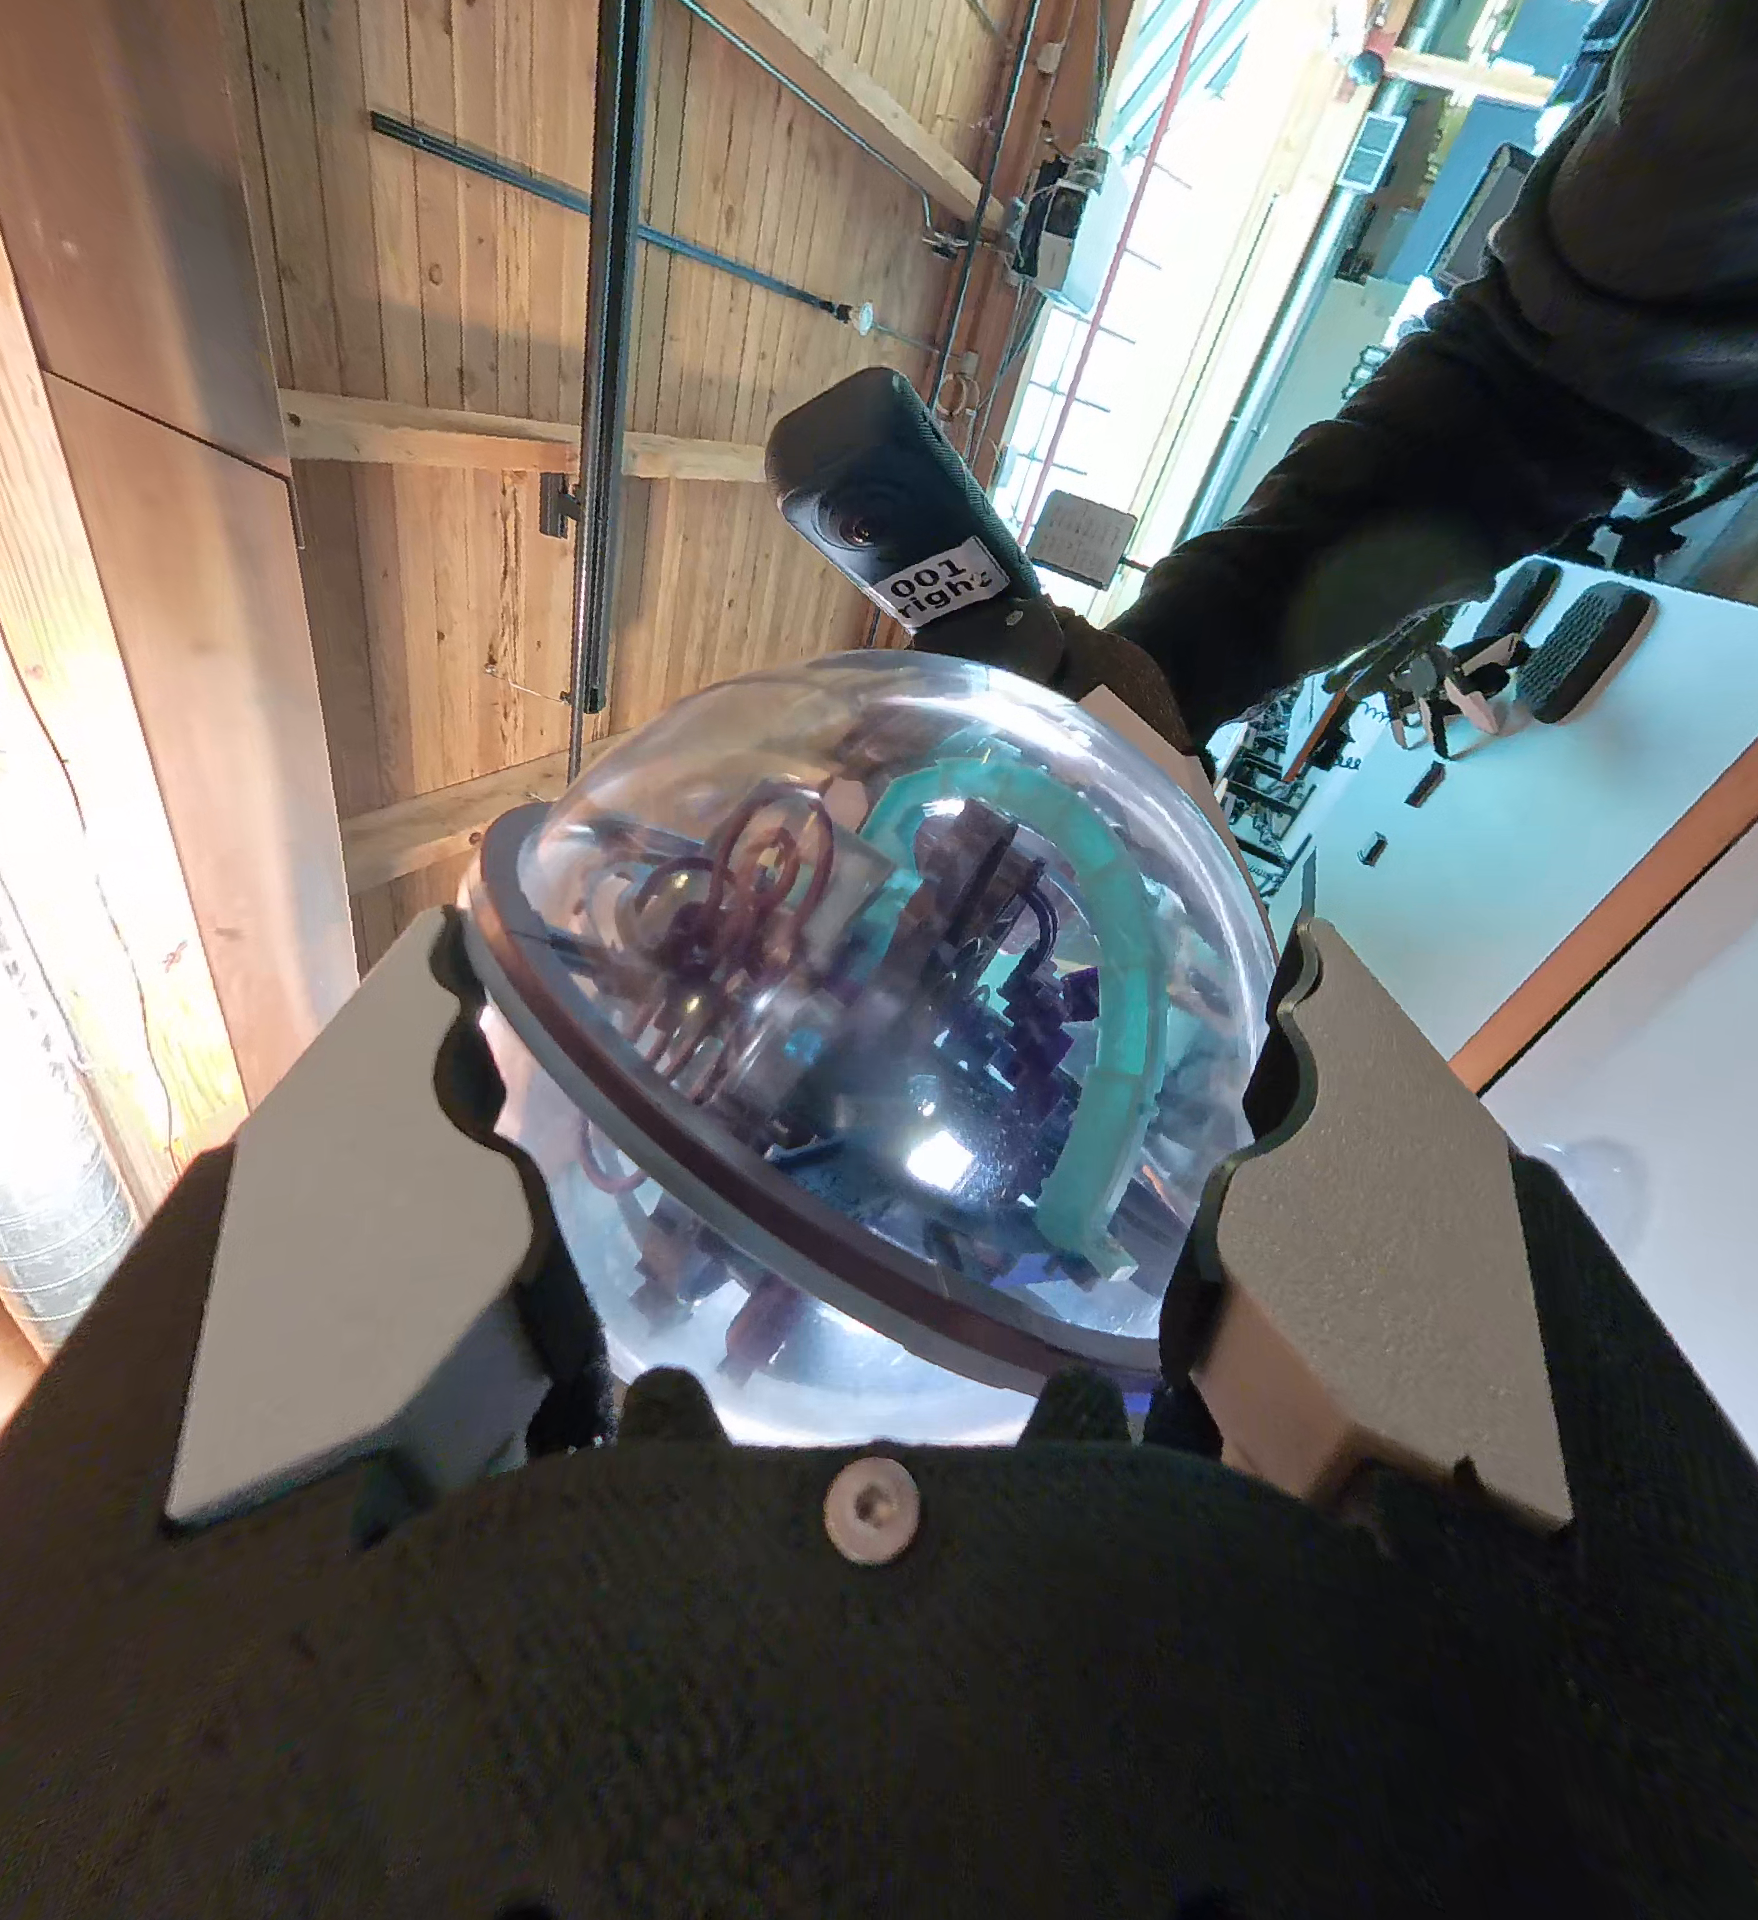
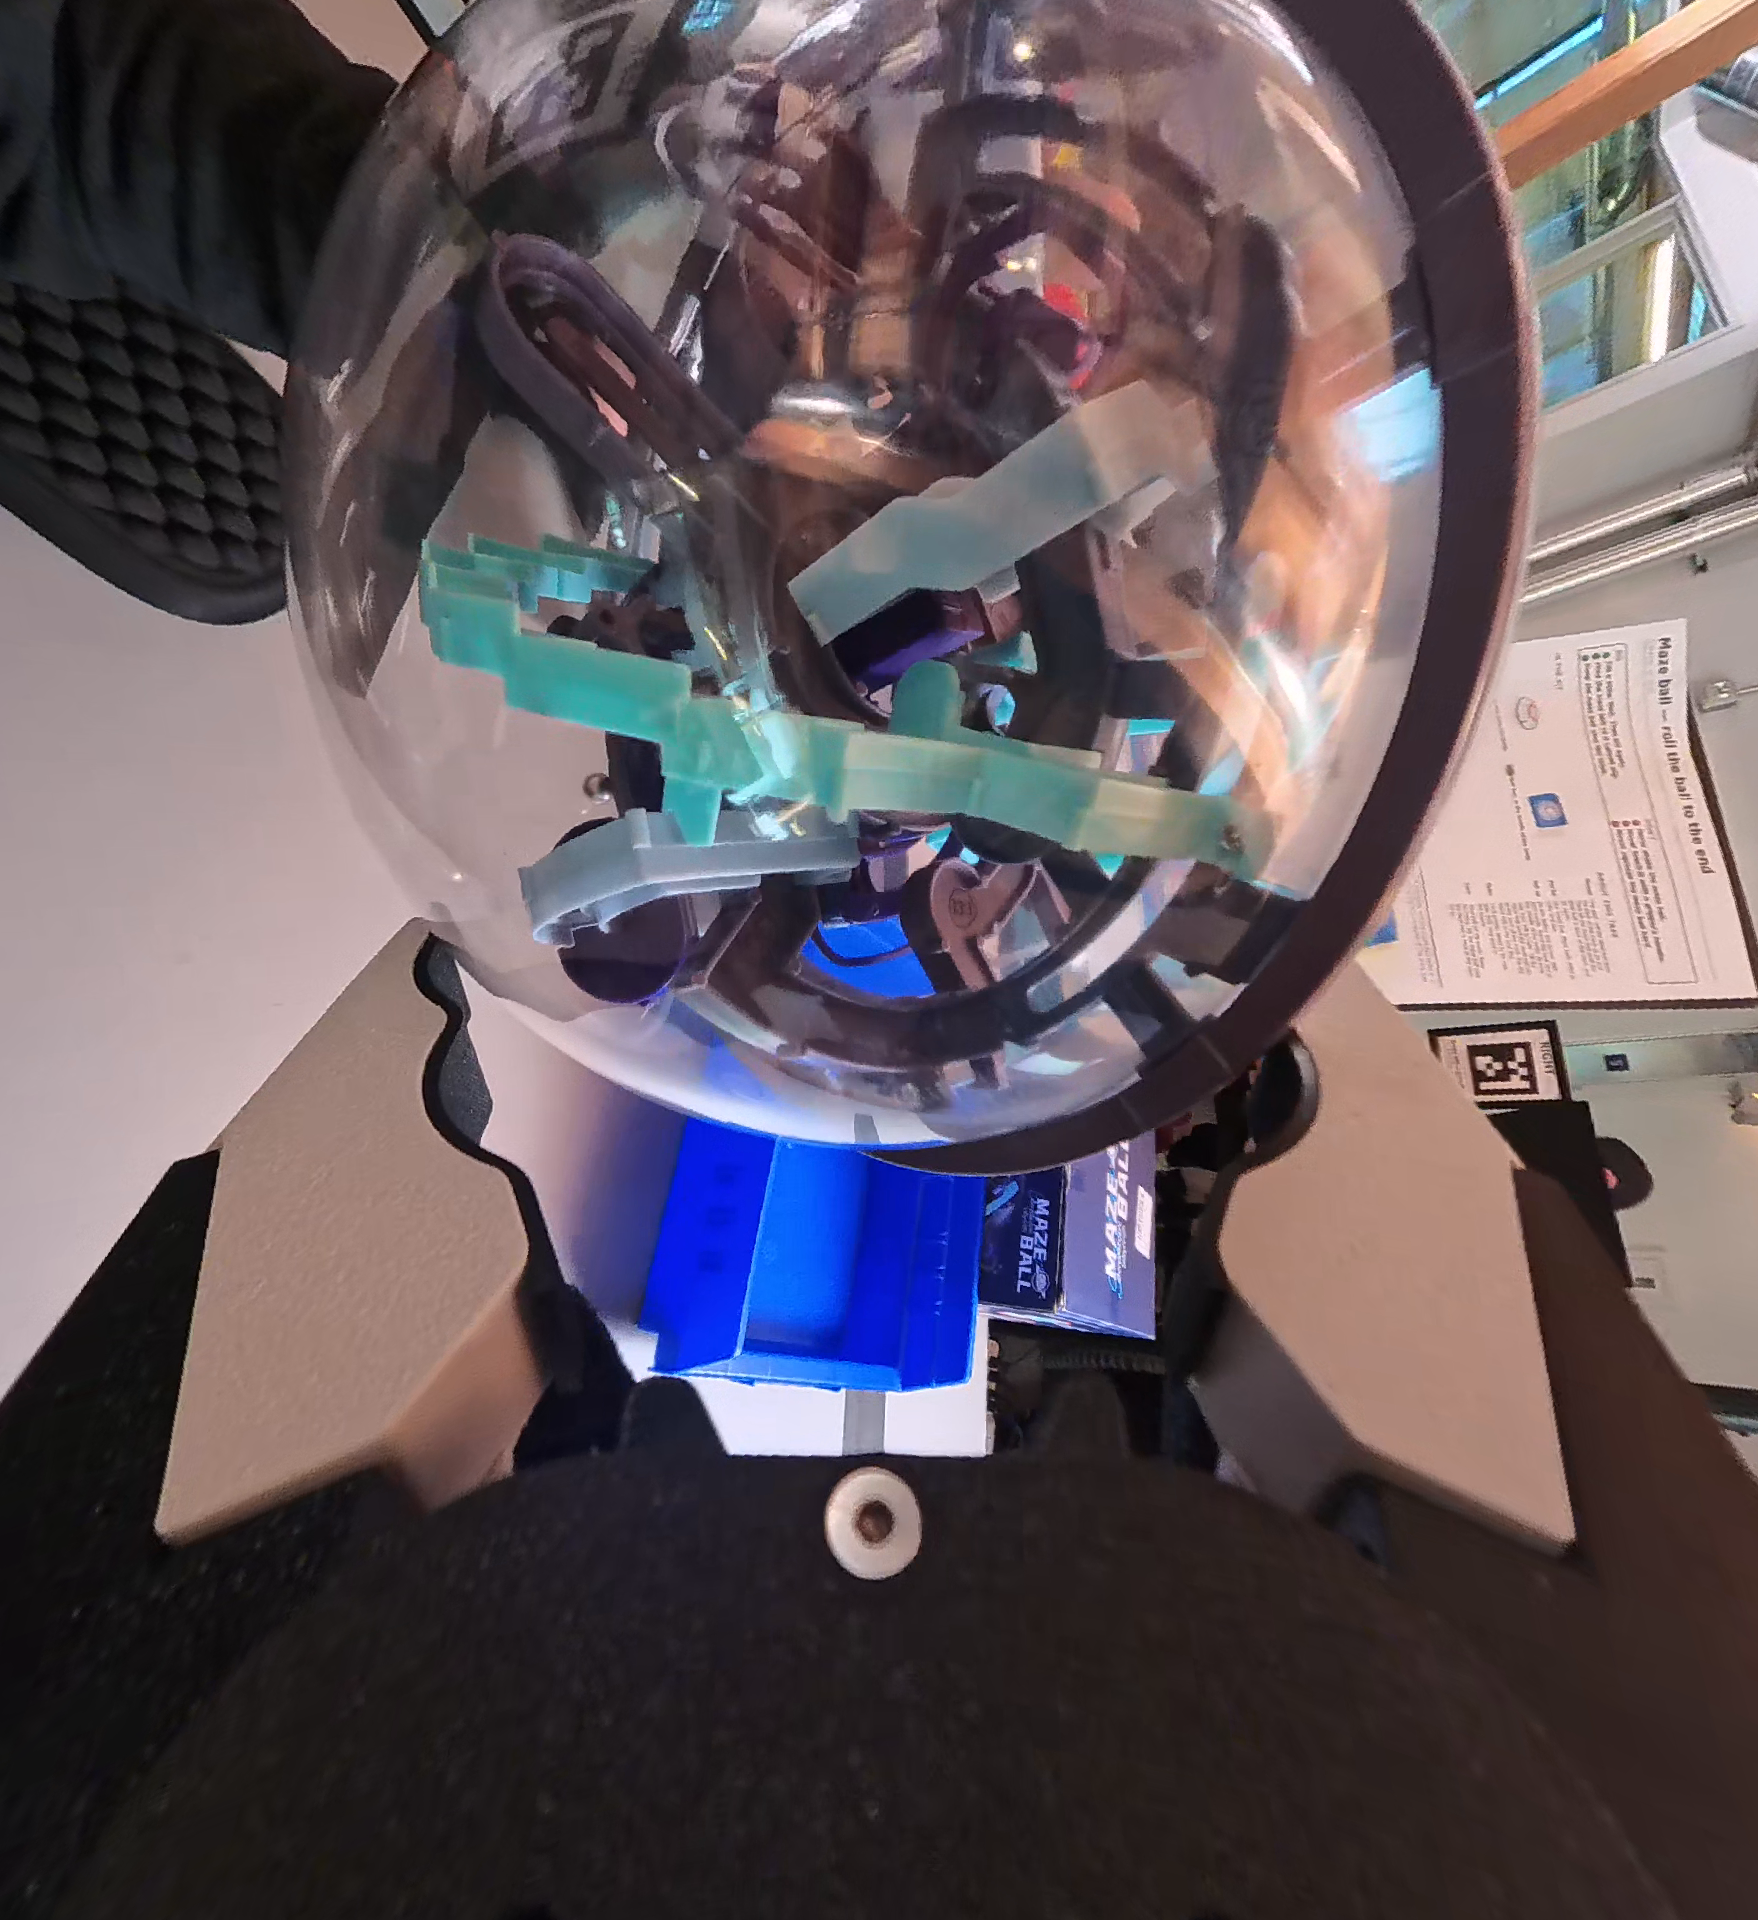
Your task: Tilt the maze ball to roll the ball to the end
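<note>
Gripping, left tongs [image 1: 875, 935]: closed on the maze ball [image 1: 854, 1039], one finger on each flank, dark equator band slanting between them; judged a firm side clamp so that a wrist turn tilts the whole shell.
Left of scene, left wrist view: wood wall [image 1: 231, 520]; no part in the task.
Position of maze ball: raised off the table [image 1: 1633, 1091], carried between both tongs, clear shell facing both cameras so the tracks stay readable.
Far side, left wrist view: camera [image 1: 875, 509] of the right tongs beyond the shell, white sticker [image 1: 942, 592] bearing print; dark sleeve [image 1: 1477, 436] behind.
Left pad, right wrist view: black ribbed pad [image 2: 96, 436] pressed to the shell's upper left.
Right tongs [image 2: 859, 1003]: spread wide, tips apparently touching the shell's lower edge and band; judged a steadying clasp opposite the left clamp.
Small ball: possibly the metallic dot [image 2: 600, 781] beside the teal track [image 2: 646, 707]; too small to confirm.
Below shell: blue bin [image 2: 813, 1268], then box [image 2: 1072, 1247] with printed branding.
Right edge: printed sheet [image 2: 1581, 810] and square black-and-white marker [image 2: 1498, 1060]; legible print present, not reproduced.
Progress: judged mid-run, end not yet reached.
</note>
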